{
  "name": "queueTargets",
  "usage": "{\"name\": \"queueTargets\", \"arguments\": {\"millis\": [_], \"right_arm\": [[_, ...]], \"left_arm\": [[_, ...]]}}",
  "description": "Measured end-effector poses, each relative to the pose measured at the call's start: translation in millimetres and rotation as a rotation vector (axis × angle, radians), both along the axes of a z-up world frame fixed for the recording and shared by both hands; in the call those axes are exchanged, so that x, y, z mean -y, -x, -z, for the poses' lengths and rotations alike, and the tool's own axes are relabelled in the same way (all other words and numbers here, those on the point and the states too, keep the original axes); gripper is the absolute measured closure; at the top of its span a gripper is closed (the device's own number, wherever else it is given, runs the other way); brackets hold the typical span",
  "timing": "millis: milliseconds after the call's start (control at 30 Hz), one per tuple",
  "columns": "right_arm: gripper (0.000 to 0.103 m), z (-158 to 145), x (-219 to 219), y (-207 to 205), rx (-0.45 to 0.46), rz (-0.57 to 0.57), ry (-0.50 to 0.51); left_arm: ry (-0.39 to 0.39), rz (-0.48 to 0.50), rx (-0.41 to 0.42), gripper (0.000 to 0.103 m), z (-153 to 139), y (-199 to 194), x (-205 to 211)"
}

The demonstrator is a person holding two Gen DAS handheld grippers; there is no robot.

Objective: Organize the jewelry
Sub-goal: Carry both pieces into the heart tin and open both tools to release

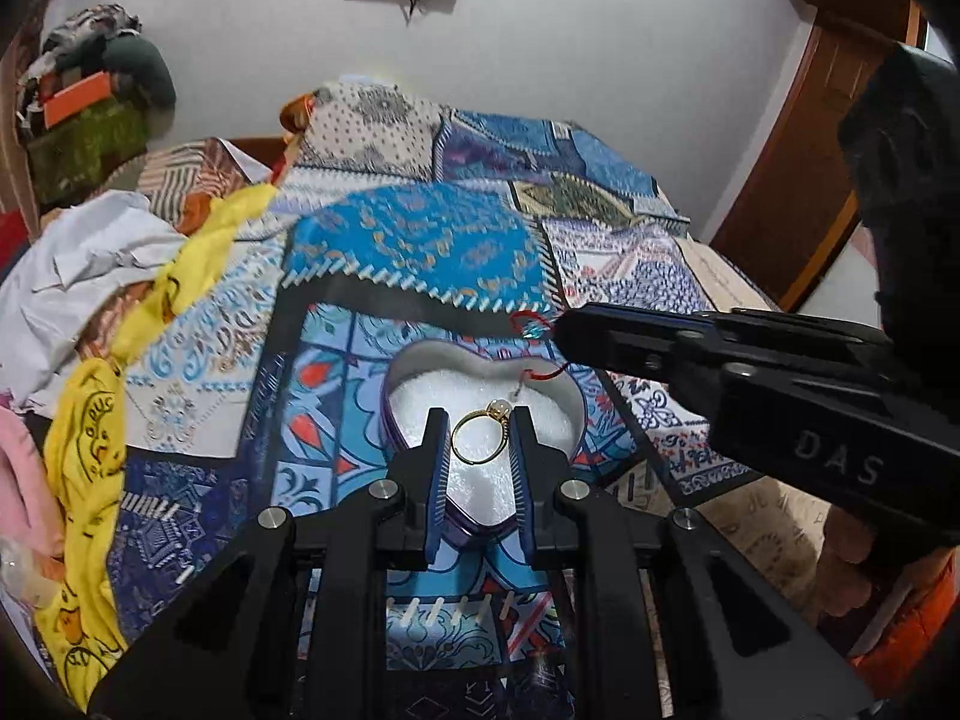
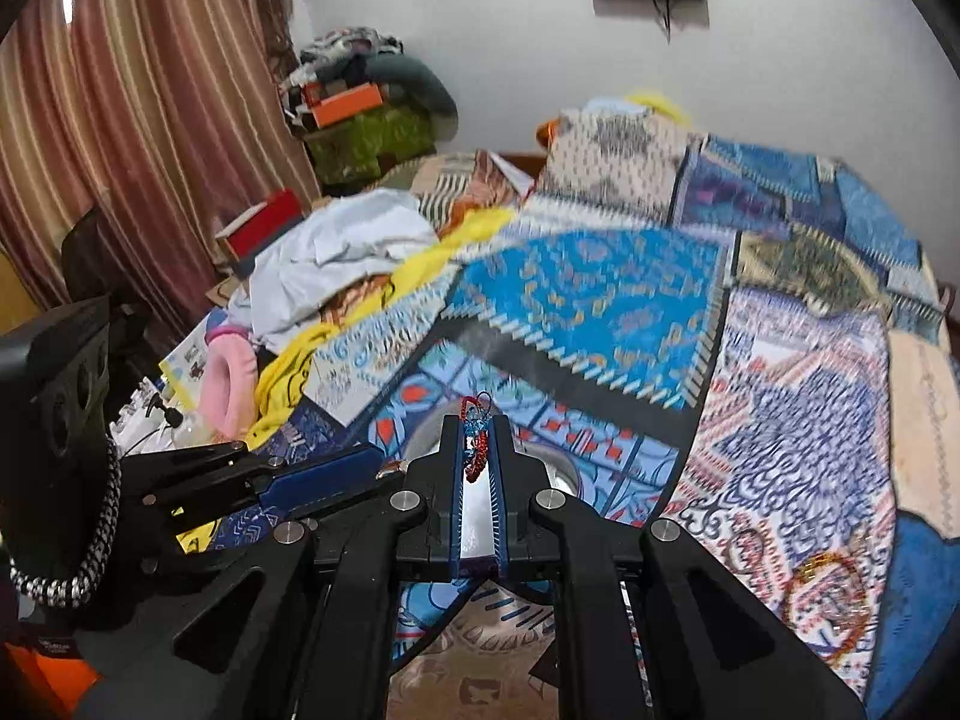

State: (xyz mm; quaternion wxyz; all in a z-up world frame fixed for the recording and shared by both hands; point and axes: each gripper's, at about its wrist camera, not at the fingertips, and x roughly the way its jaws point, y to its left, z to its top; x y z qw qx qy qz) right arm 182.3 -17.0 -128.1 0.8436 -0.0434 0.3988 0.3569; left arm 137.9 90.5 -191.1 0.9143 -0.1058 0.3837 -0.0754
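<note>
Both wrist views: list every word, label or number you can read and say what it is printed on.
"DAS": raised letters on the black body of the right gripper, seen from the left wrist.
Black print on the yellow cloth: letters too warped by folds to read.
Papers and box at the bed's left edge: too small and blurred.
Nothing else legible.

patchwork quilt [image 1: 420, 240], yellow cloth [image 1: 84, 432], striped curtain [image 2: 150, 120]

Patchwork-quilted bed [image 1: 414, 240] bearing a heart-shaped tin [image 1: 480, 384], crumpled white [image 1: 90, 258] and yellow cloths [image 1: 90, 420], beaded bangles [image 2: 831, 606].
</note>
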Motion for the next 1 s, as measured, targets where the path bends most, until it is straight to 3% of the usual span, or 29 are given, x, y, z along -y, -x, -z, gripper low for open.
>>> {"name": "queueTargets", "arguments": {"millis": [533, 633, 767, 1000], "right_arm": [[0.096, 25.6, -5.0, -16.7, -0.111, -0.019, 0.038], [0.095, 24.8, -5.4, -15.5, -0.114, -0.024, 0.047], [0.084, 22.2, -1.6, -14.5, -0.11, -0.015, 0.048], [0.084, 1.9, 13.1, -6.1, -0.048, 0.02, 0.035]], "left_arm": [[-0.009, 0.006, -0.06, 0.085, 14.0, -12.1, 1.2], [-0.018, 0.001, -0.059, 0.085, 10.9, -11.4, 1.9], [-0.03, -0.002, -0.053, 0.085, 5.3, -7.0, 3.2], [-0.055, -0.019, -0.022, 0.084, -14.9, 4.0, 6.8]]}}
